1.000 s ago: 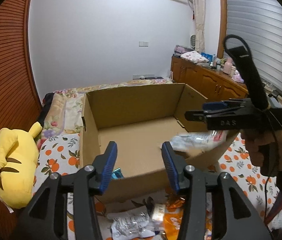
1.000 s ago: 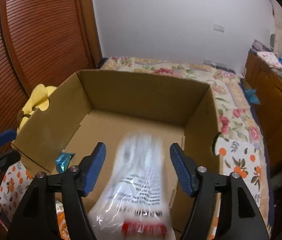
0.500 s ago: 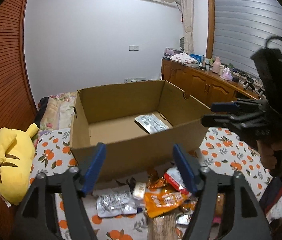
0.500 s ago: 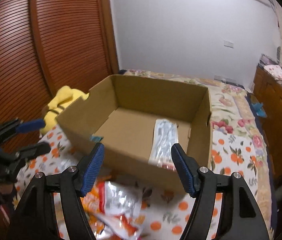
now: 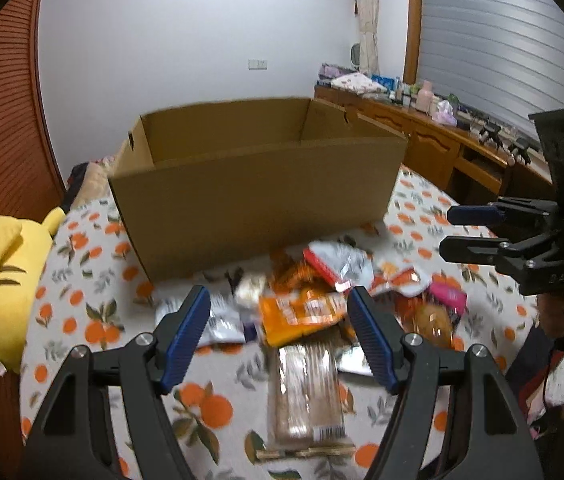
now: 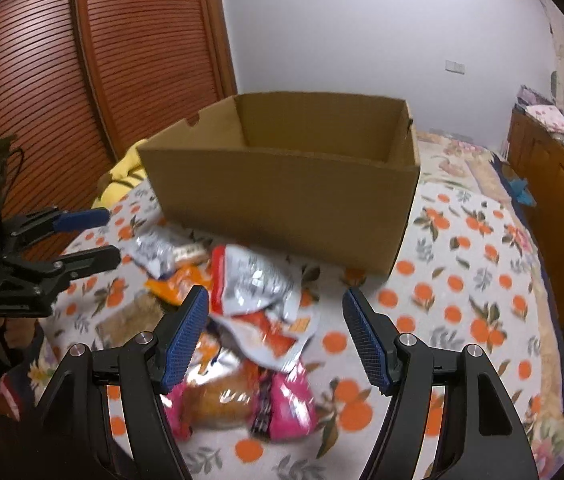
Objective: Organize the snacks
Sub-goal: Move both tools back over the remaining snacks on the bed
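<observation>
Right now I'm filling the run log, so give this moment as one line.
left gripper: open, empty | right gripper: open, empty | snack pile: on bedspread beside cardboard box

Your right tool [image 6: 273, 332] hangs open and empty over the crinkled snack-packet heap [image 6: 249, 304] on the orange-print bed [image 6: 462, 280], just before the brown cardboard box [image 6: 286, 196].

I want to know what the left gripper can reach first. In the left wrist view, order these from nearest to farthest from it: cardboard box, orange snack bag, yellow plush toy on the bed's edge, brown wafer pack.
Left gripper:
1. Orange snack bag, between the fingertips.
2. Brown wafer pack, just below; close to first place.
3. Cardboard box, behind the pile.
4. Yellow plush toy, far left.
</observation>
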A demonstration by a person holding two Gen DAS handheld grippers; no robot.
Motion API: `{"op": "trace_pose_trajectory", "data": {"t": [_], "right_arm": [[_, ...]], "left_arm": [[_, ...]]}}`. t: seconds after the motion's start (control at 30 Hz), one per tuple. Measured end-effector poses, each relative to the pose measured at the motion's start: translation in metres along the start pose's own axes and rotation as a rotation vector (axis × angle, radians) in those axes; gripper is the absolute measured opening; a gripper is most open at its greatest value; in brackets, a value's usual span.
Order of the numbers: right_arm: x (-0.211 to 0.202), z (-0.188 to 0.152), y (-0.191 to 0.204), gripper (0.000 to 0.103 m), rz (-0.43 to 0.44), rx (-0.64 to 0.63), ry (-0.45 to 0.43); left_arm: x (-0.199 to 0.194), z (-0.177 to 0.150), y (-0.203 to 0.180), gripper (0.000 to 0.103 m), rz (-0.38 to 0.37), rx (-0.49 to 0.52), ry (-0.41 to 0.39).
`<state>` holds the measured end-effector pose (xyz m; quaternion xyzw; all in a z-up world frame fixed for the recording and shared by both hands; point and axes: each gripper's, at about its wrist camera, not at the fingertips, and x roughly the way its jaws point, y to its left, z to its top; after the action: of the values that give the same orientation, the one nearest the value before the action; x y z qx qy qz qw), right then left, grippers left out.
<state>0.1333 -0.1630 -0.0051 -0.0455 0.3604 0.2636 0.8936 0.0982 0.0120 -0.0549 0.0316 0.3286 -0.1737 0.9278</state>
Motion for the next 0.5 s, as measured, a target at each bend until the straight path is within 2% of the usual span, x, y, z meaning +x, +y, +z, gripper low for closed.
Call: {"op": "trace_pose_trajectory", "data": {"t": [0.5], "right_arm": [[0.017,-0.049,0.026,0.071,0.037,-0.035,0.05]], "left_arm": [[0.017,-0.042,-0.008,0.072,-0.024,-0.037,0.084]]}}
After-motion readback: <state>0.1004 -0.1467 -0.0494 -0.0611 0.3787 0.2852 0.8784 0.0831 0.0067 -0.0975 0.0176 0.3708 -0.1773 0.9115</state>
